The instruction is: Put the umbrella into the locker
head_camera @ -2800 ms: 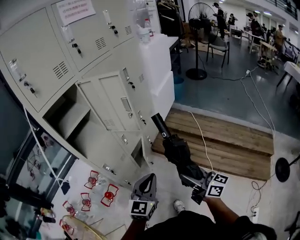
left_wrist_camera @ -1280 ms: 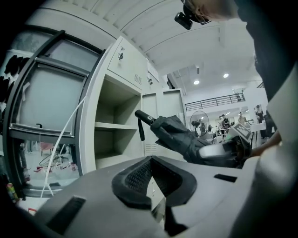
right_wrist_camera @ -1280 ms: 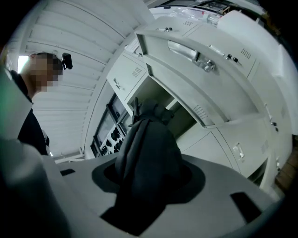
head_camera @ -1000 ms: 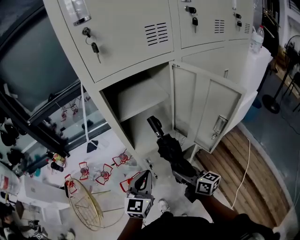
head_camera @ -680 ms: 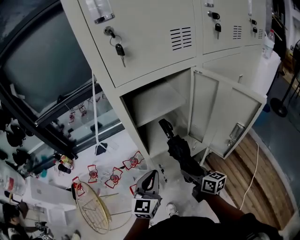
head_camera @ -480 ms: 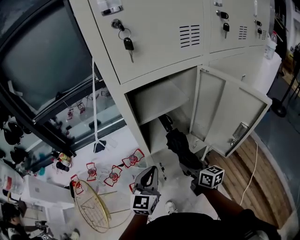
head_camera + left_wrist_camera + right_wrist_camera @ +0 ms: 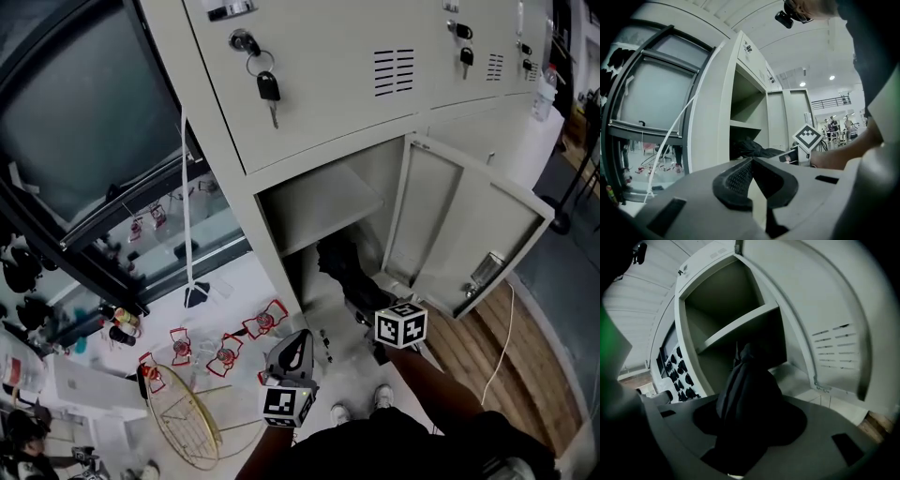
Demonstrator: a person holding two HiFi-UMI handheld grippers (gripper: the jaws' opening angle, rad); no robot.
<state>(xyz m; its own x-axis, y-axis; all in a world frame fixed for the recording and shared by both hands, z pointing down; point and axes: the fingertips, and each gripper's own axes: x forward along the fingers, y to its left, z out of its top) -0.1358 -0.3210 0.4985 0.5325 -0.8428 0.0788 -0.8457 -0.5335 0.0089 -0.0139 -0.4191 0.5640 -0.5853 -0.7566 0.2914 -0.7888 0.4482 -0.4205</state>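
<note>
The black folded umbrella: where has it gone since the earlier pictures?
The right gripper carried the black folded umbrella from out in the room to the pale grey metal locker and pushed its tip into the open compartment, under the shelf. Unchanged: the right gripper's grip on the umbrella, the locker door open, the left gripper shut and empty.

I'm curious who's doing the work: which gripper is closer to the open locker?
Right. The right gripper holds the umbrella at the mouth of the open locker, under the shelf. The left gripper sits lower, away from it, shut and empty.
</note>
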